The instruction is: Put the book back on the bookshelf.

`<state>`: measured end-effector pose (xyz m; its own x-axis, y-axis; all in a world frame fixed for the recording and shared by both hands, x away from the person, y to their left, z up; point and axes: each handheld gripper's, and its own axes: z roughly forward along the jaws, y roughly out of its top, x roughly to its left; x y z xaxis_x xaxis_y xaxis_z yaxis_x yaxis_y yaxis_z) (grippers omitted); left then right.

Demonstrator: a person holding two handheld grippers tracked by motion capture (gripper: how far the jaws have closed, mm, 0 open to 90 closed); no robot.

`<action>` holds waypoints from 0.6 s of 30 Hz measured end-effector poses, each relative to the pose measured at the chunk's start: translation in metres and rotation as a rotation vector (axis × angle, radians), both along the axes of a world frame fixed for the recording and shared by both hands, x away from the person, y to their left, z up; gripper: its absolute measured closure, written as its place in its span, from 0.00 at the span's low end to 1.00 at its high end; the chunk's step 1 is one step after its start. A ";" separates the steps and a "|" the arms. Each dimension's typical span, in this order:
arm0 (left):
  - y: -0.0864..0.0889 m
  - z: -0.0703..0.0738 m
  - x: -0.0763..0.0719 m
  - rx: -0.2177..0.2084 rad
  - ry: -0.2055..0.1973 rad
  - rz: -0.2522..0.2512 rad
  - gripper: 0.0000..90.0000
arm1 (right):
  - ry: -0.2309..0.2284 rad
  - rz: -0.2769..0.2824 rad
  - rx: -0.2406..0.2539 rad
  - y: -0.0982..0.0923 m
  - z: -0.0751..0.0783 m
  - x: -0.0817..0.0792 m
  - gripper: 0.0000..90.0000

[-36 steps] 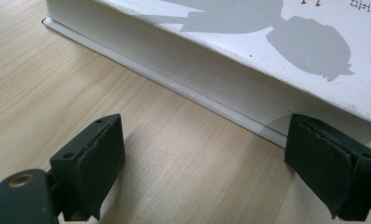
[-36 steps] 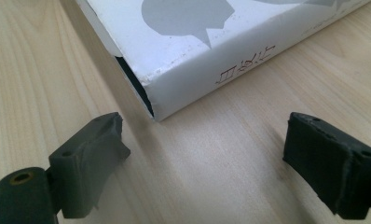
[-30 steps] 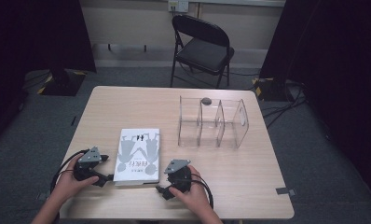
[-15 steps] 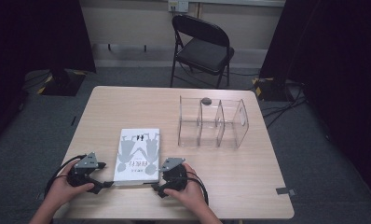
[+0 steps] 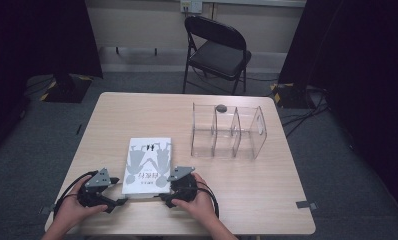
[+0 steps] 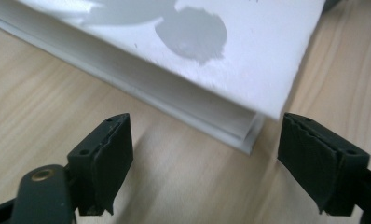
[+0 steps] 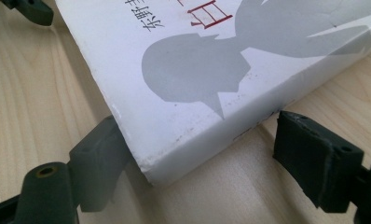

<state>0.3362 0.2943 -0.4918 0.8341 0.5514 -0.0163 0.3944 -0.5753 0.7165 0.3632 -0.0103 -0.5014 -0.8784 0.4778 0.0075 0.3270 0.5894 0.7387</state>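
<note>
A white book with grey figures on its cover lies flat on the wooden table, near its front edge. My left gripper lies low at the book's near left corner. In the left gripper view the book has that corner just ahead of the left gripper, whose jaws have just been closing and touch nothing. My right gripper is at the near right corner. Its jaws have also been closing and straddle the book; one pad rests against the edge, the other stands apart.
A clear plastic organiser with several upright dividers stands right of the book, with a small dark object on its back rim. A black folding chair stands beyond the table. Black cables trail from both grippers.
My left gripper has drawn back toward the table's near edge, beside the book's corner. The right gripper has shifted a little left, onto the book's near right corner.
</note>
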 end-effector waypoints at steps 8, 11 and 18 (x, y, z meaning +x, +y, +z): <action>-0.010 0.001 0.004 0.033 -0.039 -0.029 0.32 | 0.002 -0.027 -0.002 0.002 0.000 -0.002 0.19; -0.012 0.001 0.005 0.032 -0.043 -0.033 0.32 | 0.001 -0.027 -0.001 0.003 0.000 -0.002 0.19; -0.017 0.003 0.008 0.053 -0.028 -0.056 0.34 | -0.003 -0.031 -0.003 0.003 0.000 -0.003 0.20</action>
<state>0.3447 0.2769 -0.4889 0.8632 0.5037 0.0351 0.3411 -0.6330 0.6949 0.3601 -0.0072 -0.5016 -0.8633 0.5047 0.0037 0.3430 0.5814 0.7378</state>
